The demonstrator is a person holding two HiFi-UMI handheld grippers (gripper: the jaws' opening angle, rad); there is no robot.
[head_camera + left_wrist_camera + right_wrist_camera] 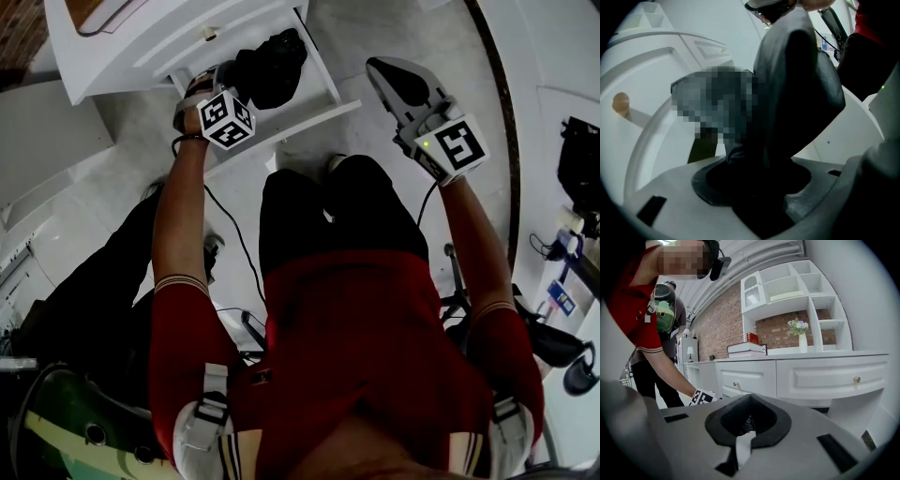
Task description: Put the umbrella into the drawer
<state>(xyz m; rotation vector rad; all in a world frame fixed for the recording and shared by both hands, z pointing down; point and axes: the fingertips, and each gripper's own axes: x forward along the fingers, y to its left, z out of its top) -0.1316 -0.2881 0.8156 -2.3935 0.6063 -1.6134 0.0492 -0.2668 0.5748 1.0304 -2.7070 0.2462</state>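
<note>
Over open drawer (314,111): left gripper (217,80) clamped on black umbrella (272,64), which sat low within drawer walls, not yet released. Right gripper (392,80) was well aside, jaws closed on nothing. Remaining, probably: let go, withdraw.

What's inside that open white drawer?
A black folded umbrella, gripped by the left gripper, in or just above the drawer. The drawer floor beneath it is covered.
</note>
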